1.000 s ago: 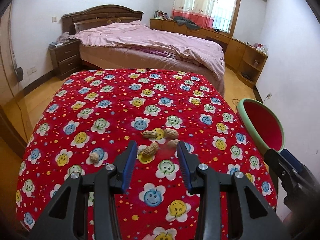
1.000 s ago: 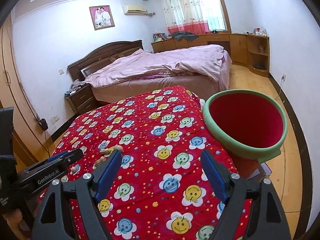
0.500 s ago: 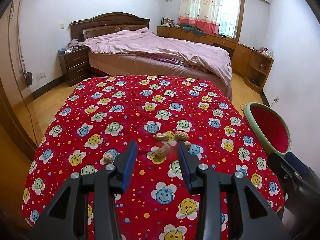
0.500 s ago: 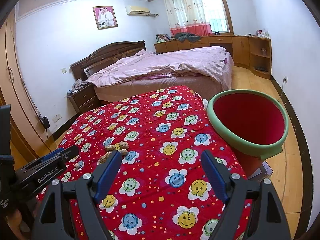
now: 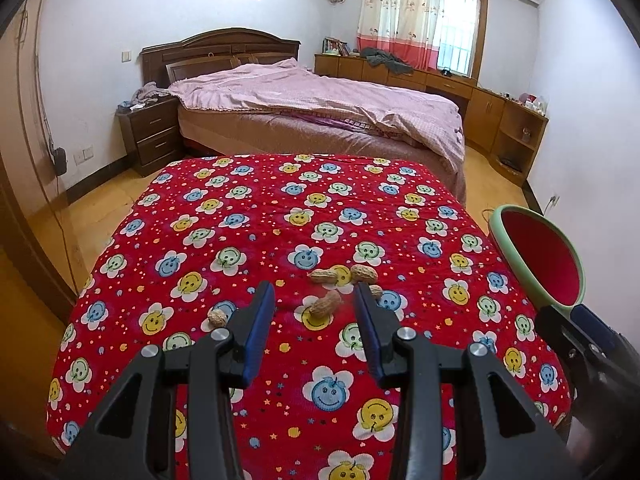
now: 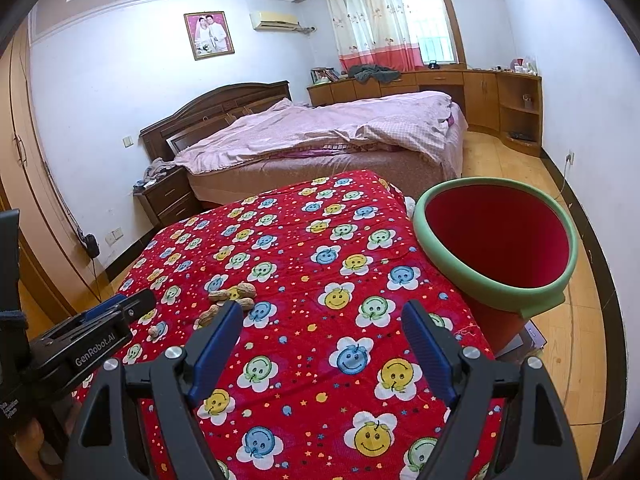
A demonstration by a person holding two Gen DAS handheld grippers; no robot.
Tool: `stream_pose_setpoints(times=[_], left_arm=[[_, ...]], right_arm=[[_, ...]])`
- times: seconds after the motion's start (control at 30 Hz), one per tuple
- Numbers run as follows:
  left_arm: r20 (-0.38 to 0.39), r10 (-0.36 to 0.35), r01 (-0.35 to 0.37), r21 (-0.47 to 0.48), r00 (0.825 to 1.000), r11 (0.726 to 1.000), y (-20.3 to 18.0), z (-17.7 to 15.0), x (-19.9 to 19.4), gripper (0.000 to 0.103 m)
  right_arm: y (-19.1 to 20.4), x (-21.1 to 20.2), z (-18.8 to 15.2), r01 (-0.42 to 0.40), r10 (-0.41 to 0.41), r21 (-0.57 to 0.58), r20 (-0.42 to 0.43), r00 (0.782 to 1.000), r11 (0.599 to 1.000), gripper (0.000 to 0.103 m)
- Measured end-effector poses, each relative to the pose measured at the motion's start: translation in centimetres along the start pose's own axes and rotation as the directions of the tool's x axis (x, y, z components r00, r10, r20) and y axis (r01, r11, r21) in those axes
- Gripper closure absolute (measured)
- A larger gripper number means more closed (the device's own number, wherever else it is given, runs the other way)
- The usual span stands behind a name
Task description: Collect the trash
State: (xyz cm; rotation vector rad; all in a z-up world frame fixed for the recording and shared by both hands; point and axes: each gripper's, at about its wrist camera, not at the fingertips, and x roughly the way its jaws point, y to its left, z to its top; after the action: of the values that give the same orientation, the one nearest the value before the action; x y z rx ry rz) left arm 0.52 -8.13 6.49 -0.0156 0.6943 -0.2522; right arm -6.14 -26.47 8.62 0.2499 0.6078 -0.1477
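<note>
This is a home bedroom. A bed [image 5: 320, 108] with pink bedding fills it. A wedding portrait [image 6: 209, 35] hangs above, beside curtains [image 5: 400, 12].

Red smiley-flower cloth [image 5: 248, 236], tan peanuts [image 5: 325, 305], green-rimmed red bin [image 6: 496, 276], blue-padded fingers [image 5: 260, 320]

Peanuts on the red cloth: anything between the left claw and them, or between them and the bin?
Nothing visible. The left claw is open, and the nearest peanut lies on the bare cloth in line with its gap. From the peanut cluster to the red bin, only flat cloth shows; the green rim sits beside the table edge.
</note>
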Motion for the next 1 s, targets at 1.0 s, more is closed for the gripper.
stream_pose_setpoints(times=[1.0], left_arm=[[0.008, 0.010, -0.010, 0.001, 1.000, 1.000, 0.43, 0.59, -0.08, 0.062]], right_arm=[[0.09, -0.02, 0.07, 0.000, 0.000, -0.001, -0.001, 1.000, 1.000, 0.019]])
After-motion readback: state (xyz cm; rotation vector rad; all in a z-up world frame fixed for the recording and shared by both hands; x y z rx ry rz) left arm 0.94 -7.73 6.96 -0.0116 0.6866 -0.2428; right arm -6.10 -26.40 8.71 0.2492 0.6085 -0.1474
